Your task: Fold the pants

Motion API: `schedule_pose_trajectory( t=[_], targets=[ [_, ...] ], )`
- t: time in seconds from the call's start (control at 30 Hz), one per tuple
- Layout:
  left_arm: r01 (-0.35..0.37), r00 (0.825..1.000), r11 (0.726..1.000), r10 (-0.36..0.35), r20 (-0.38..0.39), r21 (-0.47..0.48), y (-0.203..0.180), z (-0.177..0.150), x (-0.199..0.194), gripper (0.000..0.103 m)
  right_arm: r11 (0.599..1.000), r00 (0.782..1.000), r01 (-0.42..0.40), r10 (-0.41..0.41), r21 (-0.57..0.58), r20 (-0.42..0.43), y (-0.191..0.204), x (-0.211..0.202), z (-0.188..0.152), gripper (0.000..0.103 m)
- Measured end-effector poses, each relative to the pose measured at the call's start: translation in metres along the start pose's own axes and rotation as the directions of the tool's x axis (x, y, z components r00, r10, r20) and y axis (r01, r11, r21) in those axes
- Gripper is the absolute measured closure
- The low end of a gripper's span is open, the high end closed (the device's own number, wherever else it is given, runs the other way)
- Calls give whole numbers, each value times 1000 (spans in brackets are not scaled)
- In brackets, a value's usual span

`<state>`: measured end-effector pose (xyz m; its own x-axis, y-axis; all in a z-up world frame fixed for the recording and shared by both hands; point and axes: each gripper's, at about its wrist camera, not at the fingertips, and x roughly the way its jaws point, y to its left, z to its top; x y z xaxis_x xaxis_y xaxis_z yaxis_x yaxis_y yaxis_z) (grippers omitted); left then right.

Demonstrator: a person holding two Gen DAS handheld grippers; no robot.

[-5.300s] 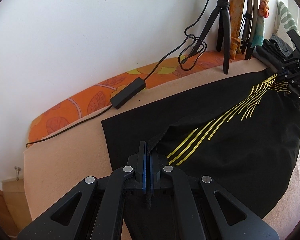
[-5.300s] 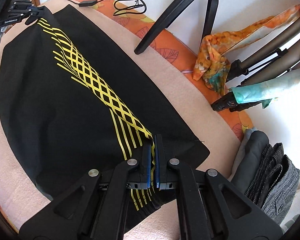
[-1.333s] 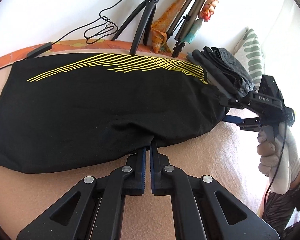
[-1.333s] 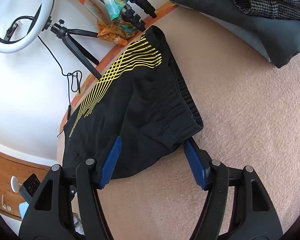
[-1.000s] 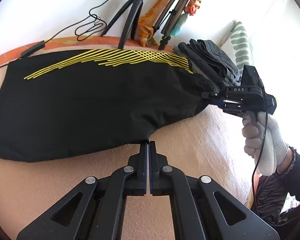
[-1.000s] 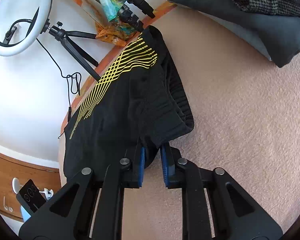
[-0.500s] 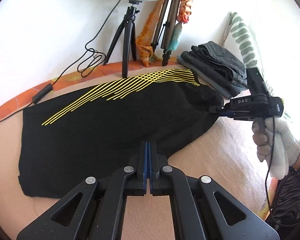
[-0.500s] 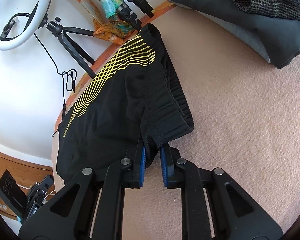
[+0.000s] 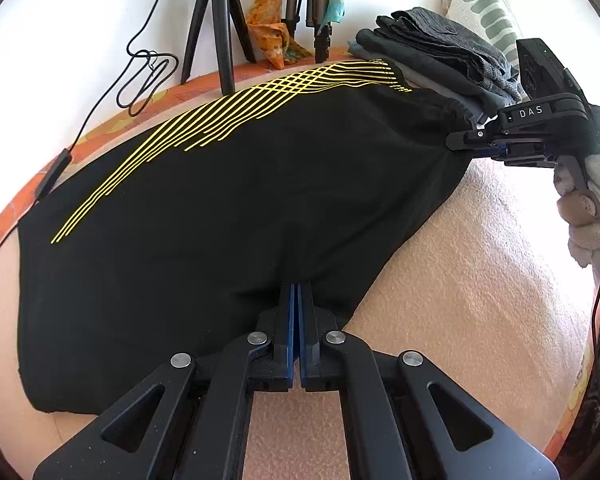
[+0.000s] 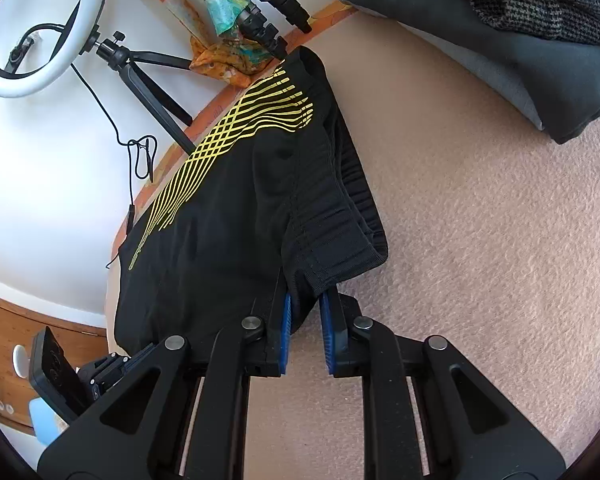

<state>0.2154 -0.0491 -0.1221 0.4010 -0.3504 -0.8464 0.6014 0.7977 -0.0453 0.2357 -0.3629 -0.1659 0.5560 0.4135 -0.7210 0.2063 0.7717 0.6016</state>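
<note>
on the beige bed [image 9: 480, 280] the black pants [image 9: 228, 200] lie spread flat. my left gripper [image 9: 299, 320] is clenched on their near edge; my right gripper [image 10: 303, 326] has pinched the waistband corner, beside the stacked clothes [image 10: 500, 20].

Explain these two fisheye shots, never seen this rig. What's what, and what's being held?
There is no robot: a person holds a two-finger gripper in each hand, each with a camera looking along its fingers. One picture is the left wrist view, the other the right wrist view. The left gripper is shut on the near edge of the black pants with yellow stripes, spread on a beige blanket. The right gripper pinches the waistband corner; a gloved hand carries it in the left view. Folded dark clothes lie nearby, tripods behind.
</note>
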Motion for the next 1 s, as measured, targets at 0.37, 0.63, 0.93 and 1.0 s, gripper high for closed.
schedule_pose_trajectory(
  t=[0.37,0.63,0.93,1.0],
  targets=[
    [17,990,915,42,138,-404,73,-45,-86,67,979,987,152,-145,-132,66,20,-22,-2,60],
    [97,977,680,74,199,-727,154,-105,-111,57,970,980,166,-141,-180,141,36,-53,-1,60],
    [121,985,533,42,169,-837,183,-130,-82,57,944,986,139,-103,-300,131,70,-51,-16,60],
    [121,984,519,51,171,-846,189,-131,-81,57,938,986,138,-101,-318,129,74,-48,-19,59]
  ],
)
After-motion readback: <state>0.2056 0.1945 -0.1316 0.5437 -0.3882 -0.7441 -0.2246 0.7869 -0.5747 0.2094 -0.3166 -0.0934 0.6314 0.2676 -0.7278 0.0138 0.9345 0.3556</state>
